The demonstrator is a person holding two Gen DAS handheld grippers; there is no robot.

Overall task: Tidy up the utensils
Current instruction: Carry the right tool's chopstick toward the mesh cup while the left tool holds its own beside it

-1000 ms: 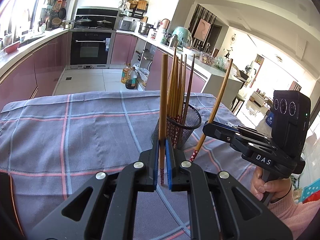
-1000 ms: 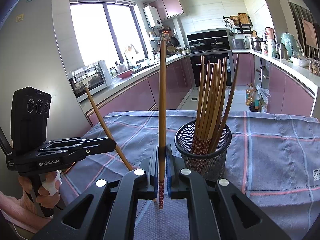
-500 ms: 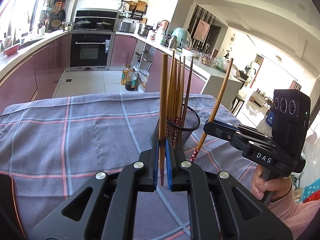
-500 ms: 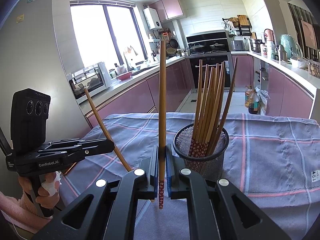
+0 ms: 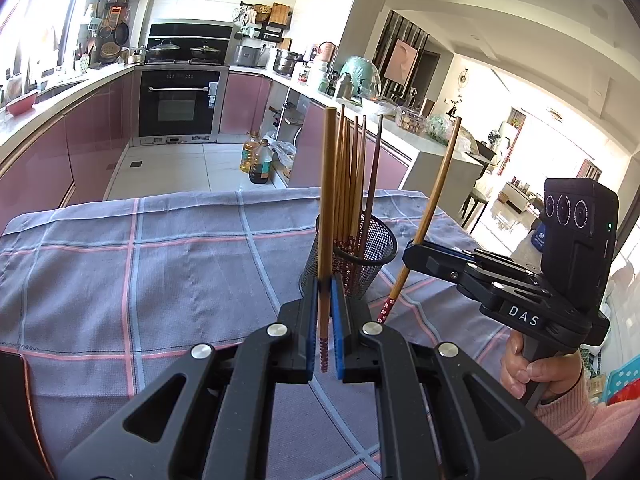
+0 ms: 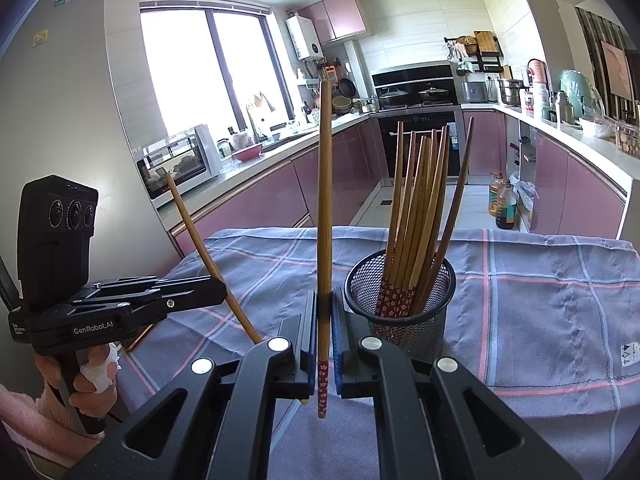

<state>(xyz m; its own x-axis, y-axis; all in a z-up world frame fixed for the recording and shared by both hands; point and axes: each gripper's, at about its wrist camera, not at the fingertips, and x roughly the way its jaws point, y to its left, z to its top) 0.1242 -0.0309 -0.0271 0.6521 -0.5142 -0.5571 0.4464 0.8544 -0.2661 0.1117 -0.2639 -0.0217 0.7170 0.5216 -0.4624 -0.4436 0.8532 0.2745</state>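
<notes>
A black mesh holder [image 5: 362,244] stands on the plaid cloth and holds several wooden chopsticks [image 5: 352,184] upright. It also shows in the right wrist view [image 6: 400,300]. My left gripper [image 5: 325,300] is shut on one upright wooden chopstick [image 5: 327,208], just in front of the holder. My right gripper [image 6: 325,320] is shut on another upright chopstick [image 6: 324,208], left of the holder. The right gripper shows in the left wrist view [image 5: 412,256] with its tilted chopstick [image 5: 432,204]. The left gripper shows in the right wrist view [image 6: 220,292].
A grey-blue plaid cloth [image 5: 140,264] covers the table. Pink kitchen cabinets [image 5: 52,148], an oven [image 5: 180,104] and oil bottles [image 5: 256,160] on the floor lie beyond the table's far edge. A microwave [image 6: 176,164] sits on the counter.
Both grippers keep their chopsticks and have drifted slightly; the holder sits a little lower and nearer in the left wrist view. No grip has changed.
</notes>
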